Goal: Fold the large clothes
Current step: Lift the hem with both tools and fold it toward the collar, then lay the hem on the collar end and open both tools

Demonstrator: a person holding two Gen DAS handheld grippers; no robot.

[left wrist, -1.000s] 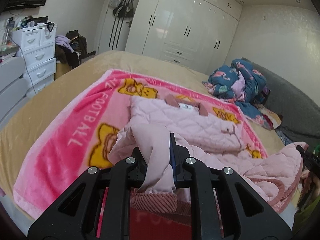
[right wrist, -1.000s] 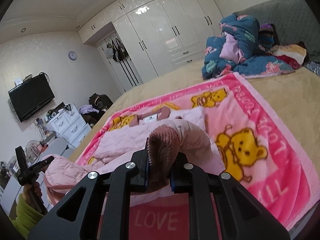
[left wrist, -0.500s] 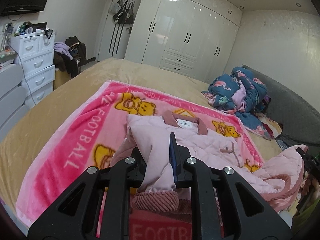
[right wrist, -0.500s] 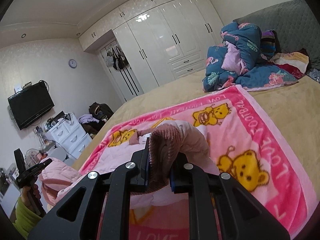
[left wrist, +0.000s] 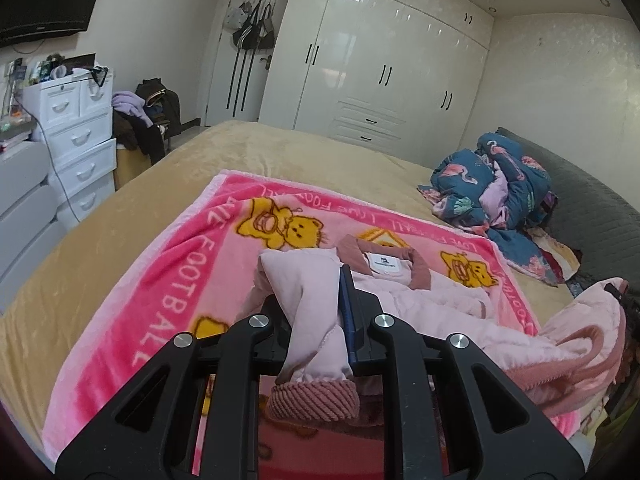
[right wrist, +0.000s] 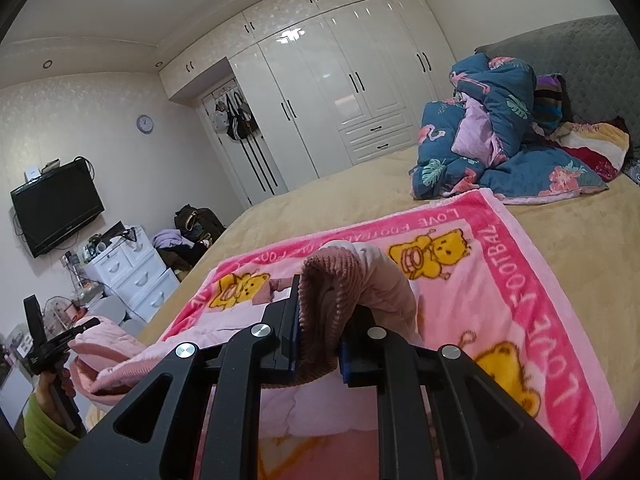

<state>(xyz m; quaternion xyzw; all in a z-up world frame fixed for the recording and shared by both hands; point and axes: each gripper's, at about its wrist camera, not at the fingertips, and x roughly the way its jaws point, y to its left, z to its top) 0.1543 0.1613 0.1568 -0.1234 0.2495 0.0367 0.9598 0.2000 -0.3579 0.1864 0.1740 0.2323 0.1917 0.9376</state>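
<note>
A pale pink quilted jacket [left wrist: 424, 312] lies on a pink bear-print blanket [left wrist: 168, 308], its collar and white label [left wrist: 384, 266] pointing away from me. My left gripper [left wrist: 316, 304] is shut on one sleeve [left wrist: 312, 280]; the ribbed cuff [left wrist: 314, 400] hangs below the jaws. My right gripper [right wrist: 320, 332] is shut on a ribbed dusty-pink cuff [right wrist: 332, 288] of the same jacket [right wrist: 240, 320], lifted above the blanket [right wrist: 500, 280]. In the right wrist view the left gripper [right wrist: 60, 340] shows at far left, held by a hand [right wrist: 48, 384] in a green sleeve.
The blanket covers a tan bed [left wrist: 100, 232]. A heap of blue floral bedding [left wrist: 492, 188] lies against the grey headboard [left wrist: 592, 216]. White drawers [left wrist: 80, 140] stand left of the bed, white wardrobes [left wrist: 380, 68] behind it, and a wall television [right wrist: 56, 208].
Both grippers have risen and moved forward toward the jacket's collar, carrying the held sleeve ends over the jacket body. Both stayed shut on the fabric.
</note>
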